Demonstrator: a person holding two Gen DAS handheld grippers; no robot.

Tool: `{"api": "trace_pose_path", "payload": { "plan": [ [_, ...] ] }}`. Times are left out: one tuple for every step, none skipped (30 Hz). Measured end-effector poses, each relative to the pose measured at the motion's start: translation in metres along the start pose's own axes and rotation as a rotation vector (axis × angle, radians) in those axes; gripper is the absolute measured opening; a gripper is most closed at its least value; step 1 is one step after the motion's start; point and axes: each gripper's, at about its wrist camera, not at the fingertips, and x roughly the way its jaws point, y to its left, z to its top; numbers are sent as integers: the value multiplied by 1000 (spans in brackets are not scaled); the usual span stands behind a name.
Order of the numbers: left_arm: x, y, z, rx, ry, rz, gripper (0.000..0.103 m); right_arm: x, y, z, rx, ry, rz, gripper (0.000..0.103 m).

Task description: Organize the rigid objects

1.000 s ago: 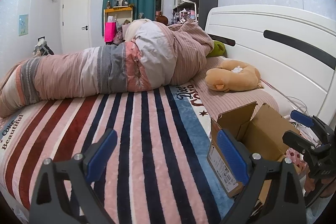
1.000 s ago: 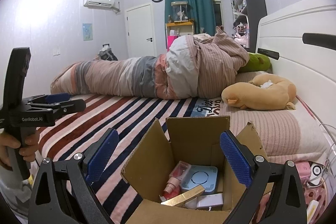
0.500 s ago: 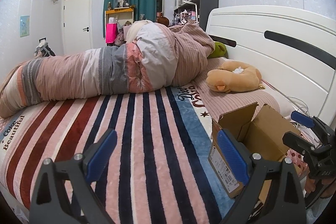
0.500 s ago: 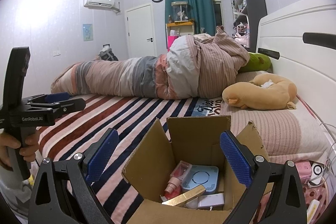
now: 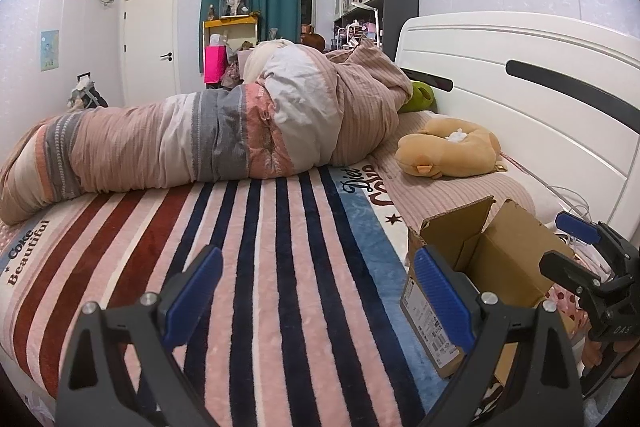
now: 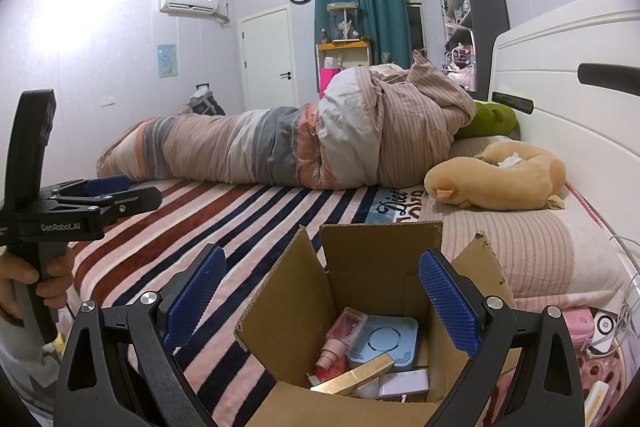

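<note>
An open cardboard box (image 6: 360, 291) stands on the striped bed cover; it also shows in the left wrist view (image 5: 500, 259). Inside lie a blue-white square device (image 6: 384, 343), a pink bottle (image 6: 334, 347), a gold bar-shaped box (image 6: 354, 377) and a white adapter (image 6: 404, 385). My right gripper (image 6: 320, 307) is open and empty, hovering over the box's near side; it also shows in the left wrist view (image 5: 576, 247). My left gripper (image 5: 316, 303) is open and empty above the blanket, left of the box; it also shows in the right wrist view (image 6: 120, 191).
A rolled duvet (image 5: 208, 143) lies across the far side of the bed. A tan plush toy (image 6: 496, 179) and a green pillow (image 6: 486, 119) lie by the white headboard (image 5: 520, 99). Pink and white small items (image 6: 588, 323) with cables lie right of the box.
The left wrist view has shifted slightly, as the left gripper edged a little. The right gripper and the box contents look the same.
</note>
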Motion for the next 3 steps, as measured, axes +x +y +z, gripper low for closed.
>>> {"api": "trace_pose_path", "payload": {
  "plan": [
    [0,0,0,0,-1,1,96,0,0,0,0,0,-1,98],
    [0,0,0,0,0,1,96,0,0,0,0,0,-1,98],
    [0,0,0,-1,-1,2,96,0,0,0,0,0,-1,98]
  ]
}}
